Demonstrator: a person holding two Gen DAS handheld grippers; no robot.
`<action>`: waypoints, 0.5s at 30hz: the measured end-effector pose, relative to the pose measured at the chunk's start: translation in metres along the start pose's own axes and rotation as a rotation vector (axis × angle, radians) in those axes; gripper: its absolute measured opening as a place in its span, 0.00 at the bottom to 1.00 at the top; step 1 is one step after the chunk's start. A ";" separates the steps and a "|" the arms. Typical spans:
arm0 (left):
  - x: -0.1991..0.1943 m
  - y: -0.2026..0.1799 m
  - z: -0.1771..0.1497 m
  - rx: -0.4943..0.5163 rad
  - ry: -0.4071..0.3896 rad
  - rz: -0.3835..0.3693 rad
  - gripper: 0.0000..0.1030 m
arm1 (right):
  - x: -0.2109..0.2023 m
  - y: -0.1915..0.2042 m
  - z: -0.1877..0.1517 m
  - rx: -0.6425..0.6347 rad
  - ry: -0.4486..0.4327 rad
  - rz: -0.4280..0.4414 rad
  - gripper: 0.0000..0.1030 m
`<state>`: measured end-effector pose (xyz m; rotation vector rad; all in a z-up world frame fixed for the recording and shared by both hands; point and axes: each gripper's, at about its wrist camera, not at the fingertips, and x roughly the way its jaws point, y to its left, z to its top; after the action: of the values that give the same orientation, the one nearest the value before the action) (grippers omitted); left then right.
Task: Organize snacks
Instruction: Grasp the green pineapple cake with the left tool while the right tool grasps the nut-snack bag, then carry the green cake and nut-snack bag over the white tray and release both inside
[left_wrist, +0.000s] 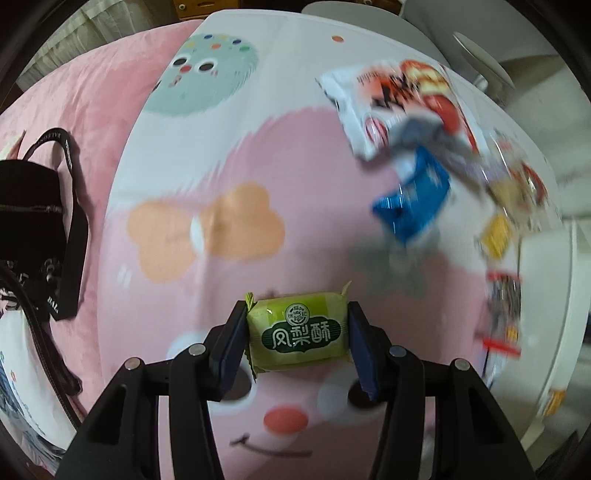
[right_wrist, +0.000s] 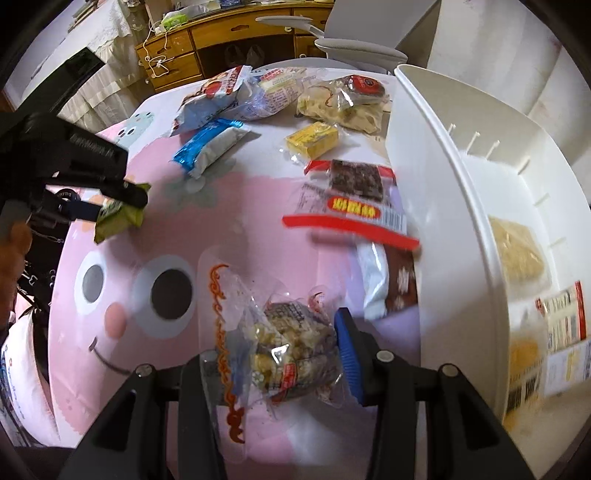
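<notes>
My left gripper (left_wrist: 298, 334) is shut on a green pineapple-cake packet (left_wrist: 297, 330), held above the pink cartoon cloth (left_wrist: 207, 155). The same gripper (right_wrist: 110, 206) shows at the left of the right wrist view, gripping the green packet (right_wrist: 118, 219). My right gripper (right_wrist: 273, 354) is shut on a clear-wrapped puffed-grain snack (right_wrist: 288, 350), lifted just over the cloth beside the white bin (right_wrist: 443, 192). Loose snacks lie on the cloth: a blue packet (right_wrist: 210, 146), a yellow packet (right_wrist: 314, 142), a red-edged dark snack (right_wrist: 351, 199).
The white bin on the right holds several snacks (right_wrist: 517, 251). More bags (right_wrist: 240, 96) lie at the cloth's far edge, before a wooden desk (right_wrist: 207, 48) and a white chair (right_wrist: 354, 48). A black bag with straps (left_wrist: 33, 229) lies on the pink bedding at left.
</notes>
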<state>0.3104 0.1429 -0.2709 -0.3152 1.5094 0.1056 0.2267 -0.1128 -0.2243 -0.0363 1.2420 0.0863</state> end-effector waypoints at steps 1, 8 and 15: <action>-0.003 0.001 -0.008 0.007 0.001 -0.004 0.49 | -0.003 0.002 -0.004 0.002 0.001 0.000 0.41; -0.029 0.014 -0.068 0.090 0.001 -0.031 0.49 | -0.027 0.018 -0.037 0.045 0.011 0.019 0.41; -0.067 0.022 -0.130 0.203 -0.030 -0.058 0.49 | -0.060 0.030 -0.079 0.103 -0.009 0.018 0.41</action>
<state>0.1755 0.1372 -0.2117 -0.1927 1.4665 -0.0882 0.1302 -0.0913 -0.1921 0.0645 1.2359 0.0383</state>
